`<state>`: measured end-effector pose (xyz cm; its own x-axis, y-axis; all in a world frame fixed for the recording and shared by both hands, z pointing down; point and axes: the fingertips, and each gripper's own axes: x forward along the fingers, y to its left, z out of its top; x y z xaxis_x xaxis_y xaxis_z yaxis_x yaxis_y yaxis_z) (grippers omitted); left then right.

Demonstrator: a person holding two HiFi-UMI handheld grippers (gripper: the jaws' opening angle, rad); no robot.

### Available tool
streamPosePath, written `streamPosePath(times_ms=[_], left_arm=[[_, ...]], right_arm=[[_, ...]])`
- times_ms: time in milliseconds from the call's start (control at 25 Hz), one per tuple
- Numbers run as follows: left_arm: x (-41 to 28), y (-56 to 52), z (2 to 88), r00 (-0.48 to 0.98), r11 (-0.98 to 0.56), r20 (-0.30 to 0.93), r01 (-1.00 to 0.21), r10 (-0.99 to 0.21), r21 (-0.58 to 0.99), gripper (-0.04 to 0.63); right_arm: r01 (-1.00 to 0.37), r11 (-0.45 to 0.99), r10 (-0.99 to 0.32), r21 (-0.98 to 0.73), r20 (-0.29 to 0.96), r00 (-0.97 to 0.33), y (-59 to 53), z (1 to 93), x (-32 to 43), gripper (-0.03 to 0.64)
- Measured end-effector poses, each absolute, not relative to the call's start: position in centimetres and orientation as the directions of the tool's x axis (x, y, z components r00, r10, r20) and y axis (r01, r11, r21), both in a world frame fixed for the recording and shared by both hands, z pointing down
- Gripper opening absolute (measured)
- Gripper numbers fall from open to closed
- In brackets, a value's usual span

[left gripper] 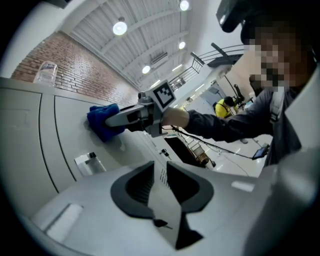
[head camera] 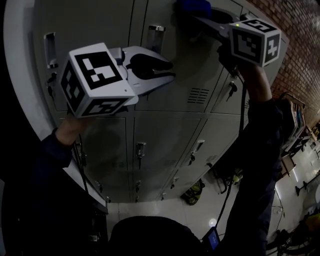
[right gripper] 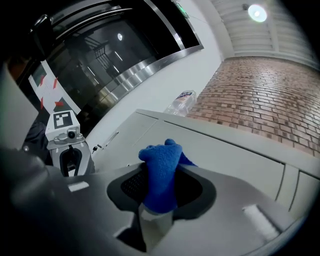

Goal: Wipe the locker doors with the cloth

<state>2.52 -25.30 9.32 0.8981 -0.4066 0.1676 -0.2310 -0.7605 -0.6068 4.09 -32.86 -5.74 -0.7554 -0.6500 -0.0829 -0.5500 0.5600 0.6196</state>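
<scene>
A bank of grey locker doors (head camera: 165, 135) fills the head view. My right gripper (head camera: 198, 19) reaches up to a top door and is shut on a blue cloth (head camera: 192, 6), which it presses against that door. In the right gripper view the cloth (right gripper: 160, 187) sticks out between the jaws of the right gripper (right gripper: 161, 170), against the grey locker face (right gripper: 230, 150). My left gripper (head camera: 172, 70) hovers in front of the upper middle door, open with nothing between its jaws. The left gripper view looks past the left gripper (left gripper: 160, 167) at the cloth (left gripper: 100, 122) on the door.
Handles (head camera: 156, 30), keys in locks (head camera: 232, 89) and a vent (head camera: 199, 95) stand out from the doors. A brick wall (head camera: 295, 45) borders the lockers on the right. A plastic bottle (right gripper: 182, 102) lies on top. A cable (head camera: 243, 107) hangs from the right arm.
</scene>
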Motion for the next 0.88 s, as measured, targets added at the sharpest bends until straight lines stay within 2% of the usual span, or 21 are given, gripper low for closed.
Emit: streamPosePath(times_ms=[880], left_arm=[[5.1, -25.7, 10.5, 0.912, -0.783, 0.179, -0.203, -0.370, -0.588, 0.057]], right_arm=[[-0.716, 0.463, -0.782, 0.522, -0.139, -0.607, -34.6, -5.7, 17.5, 0.123]])
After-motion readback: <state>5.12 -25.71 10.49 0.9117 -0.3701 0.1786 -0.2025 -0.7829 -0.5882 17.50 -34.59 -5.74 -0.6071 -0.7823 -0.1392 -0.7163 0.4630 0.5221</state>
